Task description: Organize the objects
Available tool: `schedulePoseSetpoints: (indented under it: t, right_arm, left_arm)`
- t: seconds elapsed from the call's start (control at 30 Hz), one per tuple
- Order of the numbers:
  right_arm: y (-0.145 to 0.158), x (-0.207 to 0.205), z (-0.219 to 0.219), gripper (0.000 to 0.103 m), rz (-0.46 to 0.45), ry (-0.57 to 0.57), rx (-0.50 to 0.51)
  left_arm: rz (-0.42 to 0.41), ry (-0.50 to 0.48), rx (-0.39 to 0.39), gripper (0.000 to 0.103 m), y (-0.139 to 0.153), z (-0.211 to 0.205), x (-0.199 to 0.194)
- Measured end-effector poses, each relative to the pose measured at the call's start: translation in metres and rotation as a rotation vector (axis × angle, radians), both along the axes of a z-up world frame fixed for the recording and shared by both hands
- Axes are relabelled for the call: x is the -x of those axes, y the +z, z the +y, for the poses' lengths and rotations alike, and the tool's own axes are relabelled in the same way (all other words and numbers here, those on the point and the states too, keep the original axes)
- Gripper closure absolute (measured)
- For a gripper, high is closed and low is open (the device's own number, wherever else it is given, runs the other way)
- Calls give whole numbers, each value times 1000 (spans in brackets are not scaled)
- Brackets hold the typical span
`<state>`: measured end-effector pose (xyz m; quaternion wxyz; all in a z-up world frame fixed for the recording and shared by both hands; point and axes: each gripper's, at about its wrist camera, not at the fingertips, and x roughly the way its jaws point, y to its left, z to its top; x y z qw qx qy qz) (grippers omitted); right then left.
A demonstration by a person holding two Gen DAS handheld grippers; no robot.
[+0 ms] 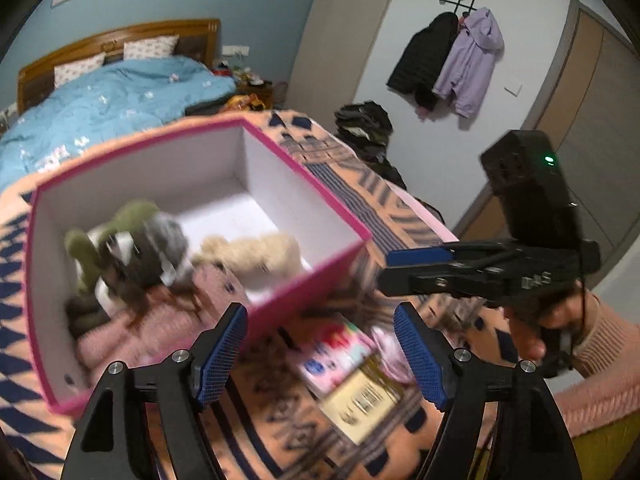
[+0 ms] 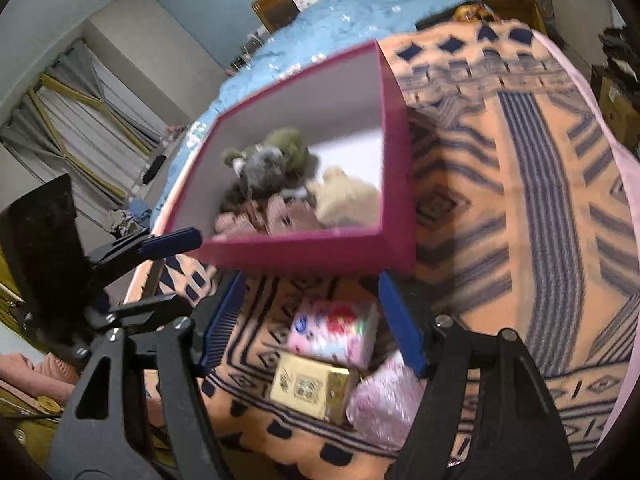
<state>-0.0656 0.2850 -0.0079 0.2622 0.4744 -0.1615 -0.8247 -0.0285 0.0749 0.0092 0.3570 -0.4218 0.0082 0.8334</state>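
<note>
A pink open box sits on an orange patterned blanket. Inside lie a green and grey plush toy, a cream plush and pink knit items. In front of the box lie a pink printed pack, a gold box and a pink shiny bag. My left gripper is open and empty above the packs. My right gripper is open and empty over the same packs; it shows in the left wrist view.
A bed with a blue quilt lies behind the blanket. Jackets hang on the wall at right, with a pile of dark clothes below. Curtains are at the left in the right wrist view.
</note>
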Motion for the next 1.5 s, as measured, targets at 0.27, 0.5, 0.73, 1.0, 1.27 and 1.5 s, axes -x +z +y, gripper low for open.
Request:
schedulePoseSetpoints:
  t: [0.27, 0.5, 0.73, 1.0, 1.27, 1.5]
  right_arm:
    - [-44, -3, -5, 37, -115, 3, -43]
    - [-62, -2, -7, 40, -156, 2, -43]
    - [-74, 2, -5, 45, -181, -7, -40]
    - [-80, 4, -7, 54, -201, -8, -30]
    - [-81, 3, -9, 60, -197, 2, -40]
    - [-67, 0, -11, 60, -167, 9, -54]
  left_arm:
    - [-151, 33, 29, 34, -48, 8, -1]
    - [-262, 70, 26, 44, -80, 12, 13]
    - [-344, 77, 26, 55, -98, 21, 19]
    - [-416, 105, -11, 63, -111, 21, 23]
    - [-433, 106, -35, 65, -111, 23, 24]
    - [-397, 90, -35, 65, -98, 27, 17]
